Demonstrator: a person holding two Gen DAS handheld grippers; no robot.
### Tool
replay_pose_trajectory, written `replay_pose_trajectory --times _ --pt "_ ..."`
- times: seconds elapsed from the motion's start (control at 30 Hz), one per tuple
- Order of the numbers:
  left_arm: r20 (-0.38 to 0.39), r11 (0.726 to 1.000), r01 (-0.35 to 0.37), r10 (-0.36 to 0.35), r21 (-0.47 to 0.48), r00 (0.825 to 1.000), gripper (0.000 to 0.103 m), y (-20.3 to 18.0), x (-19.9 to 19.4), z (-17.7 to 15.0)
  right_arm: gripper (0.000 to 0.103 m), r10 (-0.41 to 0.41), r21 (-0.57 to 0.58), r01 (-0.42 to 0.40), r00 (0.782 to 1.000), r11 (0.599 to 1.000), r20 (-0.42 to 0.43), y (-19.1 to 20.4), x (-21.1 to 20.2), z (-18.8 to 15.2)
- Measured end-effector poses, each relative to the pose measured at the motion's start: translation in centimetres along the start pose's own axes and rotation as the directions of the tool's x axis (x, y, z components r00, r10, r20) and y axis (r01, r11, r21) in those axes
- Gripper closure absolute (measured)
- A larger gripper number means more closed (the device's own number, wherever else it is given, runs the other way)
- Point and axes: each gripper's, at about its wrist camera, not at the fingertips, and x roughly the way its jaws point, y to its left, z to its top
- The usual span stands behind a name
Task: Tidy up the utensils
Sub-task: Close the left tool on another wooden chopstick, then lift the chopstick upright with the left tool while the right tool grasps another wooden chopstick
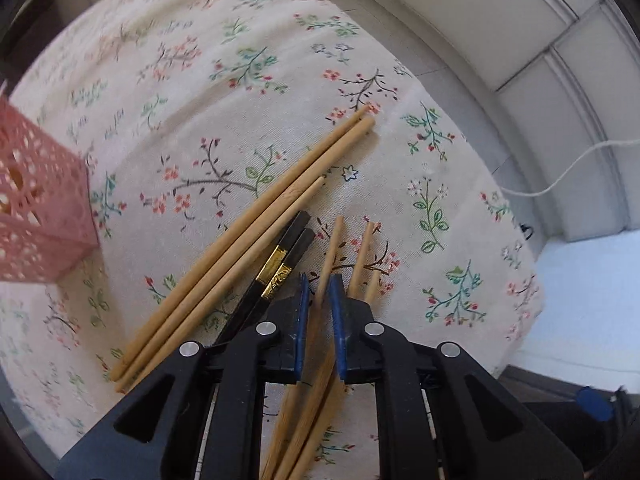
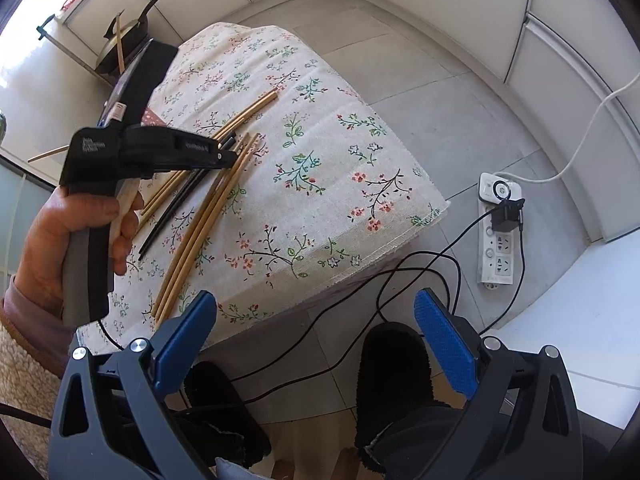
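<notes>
Left hand-held gripper (image 1: 319, 286) pinches one bamboo chopstick (image 1: 333, 248); black chopsticks (image 1: 280, 266) just left of it. Right hand-held gripper (image 2: 316, 320) wide apart, holding nothing.

Your stock: three long bamboo chopsticks (image 1: 248, 232) lying diagonally; one black pair, gold-banded (image 1: 280, 268), just beside them; three darker bamboo sticks (image 1: 320, 380); pink perforated holder (image 1: 36, 208) upright, far left.

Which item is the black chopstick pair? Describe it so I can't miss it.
On the floral tablecloth, right of the pink perforated basket, lie loose chopsticks. The black pair sits between three long bamboo sticks and the left tool; only it has gold bands.
</notes>
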Motion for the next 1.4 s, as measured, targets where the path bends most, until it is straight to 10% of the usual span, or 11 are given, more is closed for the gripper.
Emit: replay_pose_trajectory --times 0.53,0.87,1.4 --pt "0.287 1.0 0.022 -0.025 0.016 0.957 0.098 2.5 -8.5 -4.8 0.008 -0.053 0.155 0.056 0.998 0.986 -0.02 2.5 3.8 7.1" --pt "0.422 0.996 0.081 -0.054 -0.048 0.905 0.098 5.9 -16.2 -11.9 0.064 0.096 0.183 -0.059 0.976 0.981 -0.197 6.6 11.6 10.3" --pt "0.455 0.993 0.093 -0.052 -0.067 0.889 0.098 7.2 -18.1 -12.7 0.063 -0.036 0.094 0.056 0.979 0.994 -0.2 9.1 13.3 11.3"
